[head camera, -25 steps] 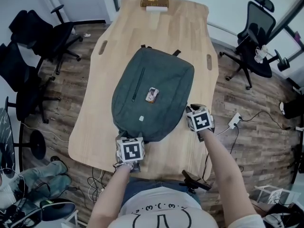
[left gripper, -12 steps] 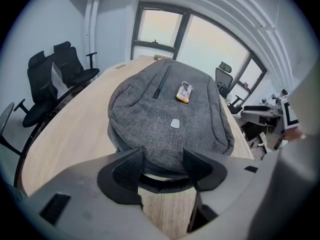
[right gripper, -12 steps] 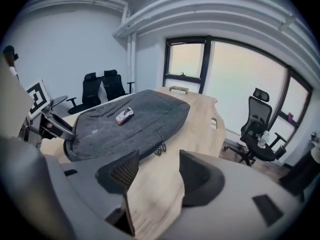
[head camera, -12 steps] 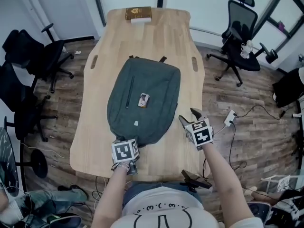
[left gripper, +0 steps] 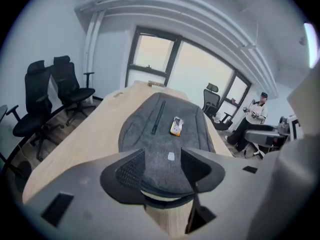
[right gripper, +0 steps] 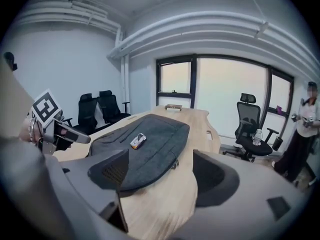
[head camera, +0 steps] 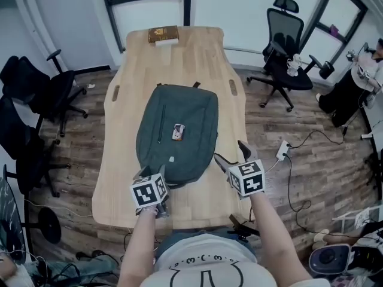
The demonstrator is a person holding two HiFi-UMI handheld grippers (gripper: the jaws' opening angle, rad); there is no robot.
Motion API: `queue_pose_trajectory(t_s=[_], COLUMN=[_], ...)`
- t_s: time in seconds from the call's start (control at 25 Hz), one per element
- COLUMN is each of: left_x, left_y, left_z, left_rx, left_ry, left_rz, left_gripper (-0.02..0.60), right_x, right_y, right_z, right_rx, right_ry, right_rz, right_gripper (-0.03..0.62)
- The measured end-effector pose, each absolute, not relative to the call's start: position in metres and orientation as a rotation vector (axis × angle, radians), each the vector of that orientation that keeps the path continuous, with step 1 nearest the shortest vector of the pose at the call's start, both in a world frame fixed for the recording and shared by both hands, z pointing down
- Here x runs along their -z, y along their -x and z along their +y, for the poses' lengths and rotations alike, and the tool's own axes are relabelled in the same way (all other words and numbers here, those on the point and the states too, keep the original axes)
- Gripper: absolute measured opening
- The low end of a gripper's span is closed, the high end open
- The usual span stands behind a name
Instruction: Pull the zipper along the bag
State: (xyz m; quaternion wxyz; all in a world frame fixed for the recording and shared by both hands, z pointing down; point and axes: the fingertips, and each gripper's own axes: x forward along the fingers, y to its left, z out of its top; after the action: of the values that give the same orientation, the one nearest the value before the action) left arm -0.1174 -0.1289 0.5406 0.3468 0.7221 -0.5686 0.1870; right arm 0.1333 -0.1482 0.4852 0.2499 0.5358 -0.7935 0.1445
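Between the pads of your left gripper (left gripper: 162, 166), nothing: jaws wide, just narrowed slightly. Your right gripper (right gripper: 160, 176) has just opened fully and is empty too. Both hover over the near edge of the light wooden tabletop (head camera: 116, 166), off the dark grey fabric backpack (head camera: 179, 130) lying mid-tabletop, probably to re-aim.

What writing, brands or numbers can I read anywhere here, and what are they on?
No text here is readable.
Patch on the backpack: too small.
Packet on the backpack: print blurred.
Brown box on the table: emblem unreadable.
Cubes on the left gripper and right gripper: square patterns, no letters.
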Motion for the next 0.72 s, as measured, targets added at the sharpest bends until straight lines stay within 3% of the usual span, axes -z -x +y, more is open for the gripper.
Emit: queue_pose_trajectory(t_s=[0.16, 0.24, 0.32, 0.44, 0.52, 0.72], left_x=[-0.496, -0.476, -0.458, -0.436, -0.424, -0.396], left_y=[0.130, 0.134, 0.137, 0.140, 0.140, 0.142], left_z=[-0.137, -0.139, -0.139, -0.138, -0.135, -0.131], left_rx=[-0.418, -0.413, -0.424, -0.401, -0.370, -0.278], left_ry=[-2.036, -2.138, -2.238, -2.354, -2.414, -2.488], left_rz=[-1.553, -1.591, -1.625, -1.654, -1.664, -1.690], left_gripper=[0.169, 0.106, 0.047, 0.023, 0.020, 0.018], right_x=[-0.459, -0.442, -0.421, -0.388, -0.369, -0.341], right_y=[-0.117, -0.118, -0.124, -0.130, -0.127, -0.114], right_z=[-0.133, -0.125, -0.117, -0.102, -0.092, -0.082], right_rx=[-0.408, -0.431, -0.415, -0.252, -0.135, 0.013], right_ry=[-1.545, -1.645, -1.787, -1.934, -1.961, -1.946], right_rz=[-2.186, -2.200, -2.202, -2.177, -2.167, -2.183], right_gripper=[0.436, 0.420, 0.269, 0.102, 0.052, 0.052])
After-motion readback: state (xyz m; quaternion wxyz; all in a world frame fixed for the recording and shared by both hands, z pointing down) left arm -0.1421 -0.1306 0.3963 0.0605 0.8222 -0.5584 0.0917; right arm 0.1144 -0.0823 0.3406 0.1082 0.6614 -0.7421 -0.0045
